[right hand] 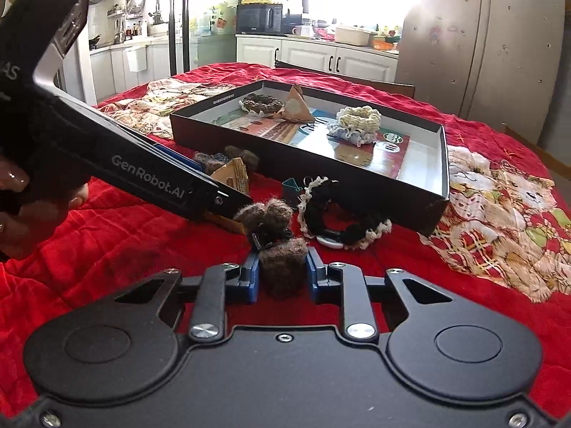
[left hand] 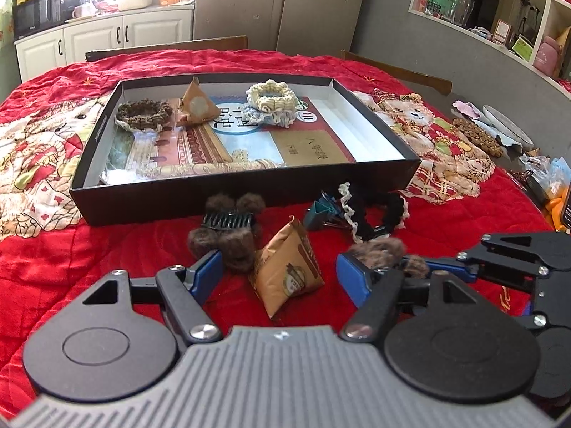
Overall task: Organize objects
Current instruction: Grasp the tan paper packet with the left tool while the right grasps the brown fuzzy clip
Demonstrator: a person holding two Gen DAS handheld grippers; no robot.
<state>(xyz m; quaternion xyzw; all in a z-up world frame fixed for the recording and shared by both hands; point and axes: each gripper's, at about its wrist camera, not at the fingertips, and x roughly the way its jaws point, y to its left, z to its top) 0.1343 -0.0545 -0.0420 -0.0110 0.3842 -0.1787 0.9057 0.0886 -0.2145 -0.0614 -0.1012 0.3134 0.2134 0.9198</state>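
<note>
A shallow black box (left hand: 246, 196) (right hand: 442, 164) lies on the red cloth and holds a brown scrunchie (left hand: 143, 114), a tan pyramid packet (left hand: 198, 107) and a cream scrunchie (left hand: 271, 98). My left gripper (left hand: 280, 271) is open around a second tan packet (left hand: 289, 274) in front of the box. My right gripper (right hand: 282, 273) is shut on a brown fuzzy hair claw (right hand: 282, 264), which also shows in the left wrist view (left hand: 378, 251). Another brown fuzzy claw (left hand: 228, 230) lies left of the packet.
A teal binder clip (left hand: 321, 208) and a black-and-cream scrunchie (left hand: 374, 212) (right hand: 339, 214) lie before the box. More clutter (left hand: 481, 135) sits at the table's right edge. Chair backs (left hand: 396, 67) stand behind the table.
</note>
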